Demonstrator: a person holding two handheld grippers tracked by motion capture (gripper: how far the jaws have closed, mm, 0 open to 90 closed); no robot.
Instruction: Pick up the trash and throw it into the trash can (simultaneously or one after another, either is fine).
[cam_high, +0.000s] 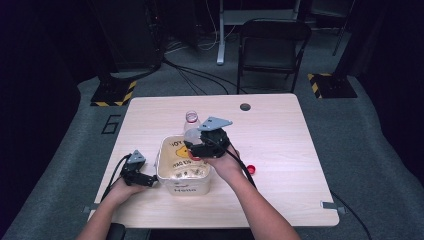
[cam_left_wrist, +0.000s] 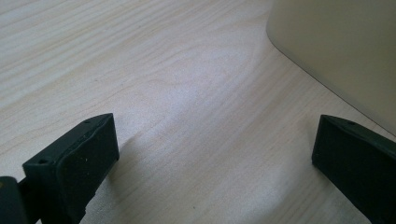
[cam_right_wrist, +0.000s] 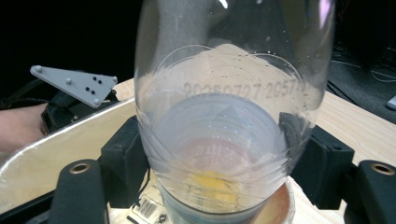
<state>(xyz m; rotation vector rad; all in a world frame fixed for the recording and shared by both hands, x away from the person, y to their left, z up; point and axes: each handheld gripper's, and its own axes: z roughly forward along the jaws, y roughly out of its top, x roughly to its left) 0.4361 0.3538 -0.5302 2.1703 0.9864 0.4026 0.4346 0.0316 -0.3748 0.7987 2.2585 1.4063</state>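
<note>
The right hand-held gripper (cam_high: 196, 148) is clamped on a clear plastic bottle (cam_high: 191, 129), its two pads pressing the bottle's sides; in the right gripper view the bottle (cam_right_wrist: 233, 107) stands between the black jaws, with water drops inside the wall and a printed date code across it. In the high view the bottle hangs over the far right part of a cream tub (cam_high: 172, 186), its uncapped neck pointing away from the person and its base toward the tub. The tub stands on the surface (cam_high: 280, 145) near the person's edge, with a yellow duck picture on its inside wall and something wet or crumbly at its bottom. A red cap (cam_high: 251, 169) lies on the surface just right of the right hand. The left hand-held gripper (cam_high: 148, 179) rests low at the tub's left side; in the left gripper view its jaws stand wide apart with bare surface (cam_left_wrist: 187, 93) between them and the tub wall (cam_left_wrist: 336, 42) beside the right-hand jaw.
</note>
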